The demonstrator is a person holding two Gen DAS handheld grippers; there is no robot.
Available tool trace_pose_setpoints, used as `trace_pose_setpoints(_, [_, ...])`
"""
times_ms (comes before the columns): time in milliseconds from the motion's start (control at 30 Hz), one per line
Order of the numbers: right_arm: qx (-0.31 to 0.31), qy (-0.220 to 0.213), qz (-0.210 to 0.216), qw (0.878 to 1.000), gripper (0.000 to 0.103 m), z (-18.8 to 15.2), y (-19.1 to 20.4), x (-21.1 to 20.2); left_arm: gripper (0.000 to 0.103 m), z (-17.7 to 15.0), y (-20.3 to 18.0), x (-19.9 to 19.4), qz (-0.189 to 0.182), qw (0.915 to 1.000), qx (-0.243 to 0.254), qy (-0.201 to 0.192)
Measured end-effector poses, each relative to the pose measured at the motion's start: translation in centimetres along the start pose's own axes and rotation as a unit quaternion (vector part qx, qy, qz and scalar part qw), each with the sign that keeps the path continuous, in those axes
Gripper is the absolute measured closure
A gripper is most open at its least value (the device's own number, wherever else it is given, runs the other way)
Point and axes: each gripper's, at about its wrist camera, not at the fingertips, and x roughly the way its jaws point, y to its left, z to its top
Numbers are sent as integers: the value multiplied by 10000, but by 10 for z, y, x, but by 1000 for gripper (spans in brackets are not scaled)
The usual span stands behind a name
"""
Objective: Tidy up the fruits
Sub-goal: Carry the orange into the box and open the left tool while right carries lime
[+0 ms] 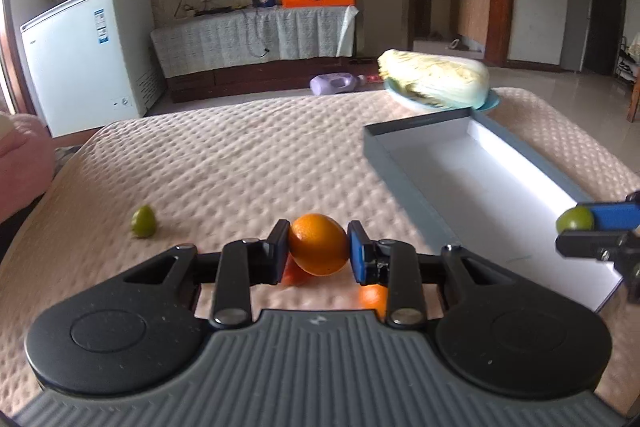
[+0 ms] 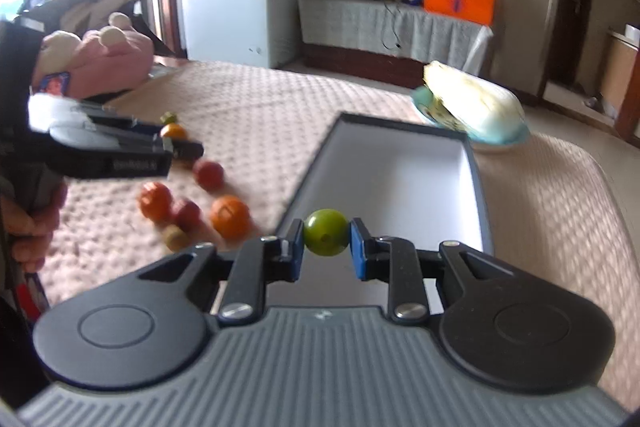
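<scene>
My left gripper (image 1: 319, 247) is shut on an orange (image 1: 319, 244) and holds it just above the quilted bed cover. My right gripper (image 2: 326, 243) is shut on a green fruit (image 2: 325, 233) over the near end of the grey open box (image 2: 478, 195) with a white inside. The box also shows in the left wrist view (image 1: 408, 183), with the right gripper (image 1: 592, 227) at its near right end. A green fruit (image 1: 143, 221) lies left of the orange. Several red and orange fruits (image 2: 229, 215) lie on the cover left of the box.
A cabbage (image 1: 434, 79) lies on a blue plate (image 1: 492, 103) beyond the box. A pink soft toy (image 2: 100, 63) sits at the bed's left side. A white freezer (image 1: 84, 51) and a covered TV bench (image 1: 252, 35) stand beyond the bed.
</scene>
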Motion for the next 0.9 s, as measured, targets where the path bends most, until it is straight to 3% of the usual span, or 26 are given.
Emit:
trace_pose_setpoints(300, [428, 43, -269, 9987, 76, -12, -28, -8, 67, 26, -53, 26, -396, 9992, 22, -36])
trace_pose_setpoints(500, [337, 145, -280, 9989, 76, -17, -28, 0, 67, 39, -82, 60, -509, 9987, 80, 28])
trace_pose_setpoints(700, [328, 195, -354, 9986, 76, -21, -32, 1, 67, 40, -100, 90, -630, 9977, 18, 246])
trace_pose_setpoints(900, [312, 217, -365, 9986, 76, -18, -30, 5, 67, 39, -107, 93, -642, 9977, 61, 214])
